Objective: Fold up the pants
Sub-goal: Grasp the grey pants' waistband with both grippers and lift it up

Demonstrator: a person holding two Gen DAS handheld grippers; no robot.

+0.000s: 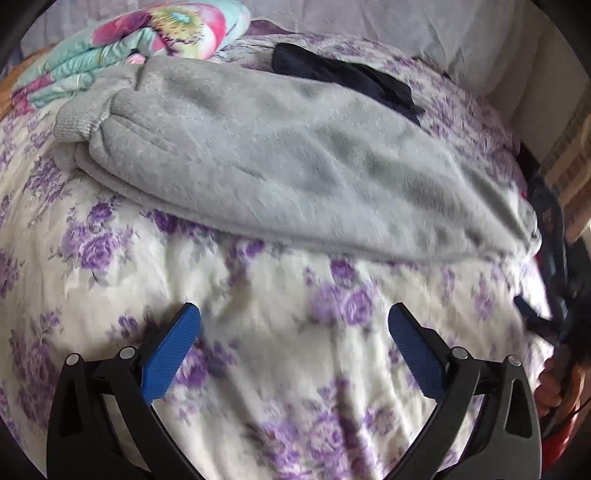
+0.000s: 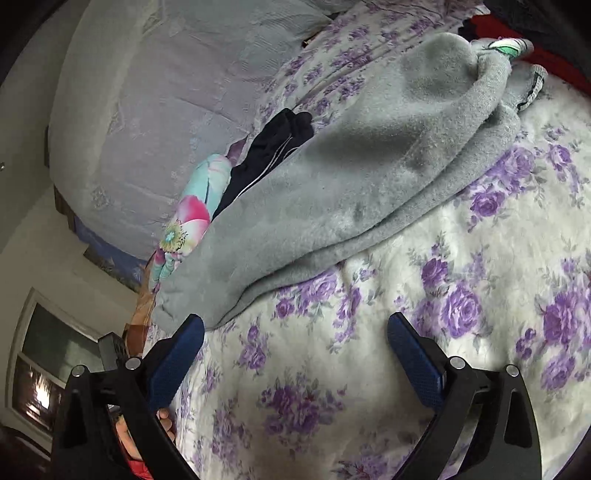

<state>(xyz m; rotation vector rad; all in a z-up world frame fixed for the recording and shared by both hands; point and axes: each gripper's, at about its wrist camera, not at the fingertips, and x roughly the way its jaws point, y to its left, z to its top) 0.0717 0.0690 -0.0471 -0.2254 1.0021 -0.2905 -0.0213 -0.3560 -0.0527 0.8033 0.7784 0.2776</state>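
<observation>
Grey fleece pants [image 1: 280,155] lie folded lengthwise across a bedspread with purple flowers [image 1: 258,295], ribbed cuffs [image 1: 77,118] at the far left, waist end at the right. My left gripper [image 1: 294,339] is open and empty, over the bedspread in front of the pants. In the right wrist view the pants [image 2: 351,177] run diagonally, with the waistband [image 2: 517,70] at the top right. My right gripper [image 2: 295,350] is open and empty, its left fingertip [image 2: 192,325] by the leg-end edge of the pants.
A dark navy garment [image 1: 351,81] lies behind the pants, also in the right wrist view [image 2: 273,147]. A bright floral blanket [image 1: 147,40] is bunched at the back left. A pale headboard or pillow [image 2: 147,110] lies beyond. Red and dark clothes [image 2: 517,29] sit near the waistband.
</observation>
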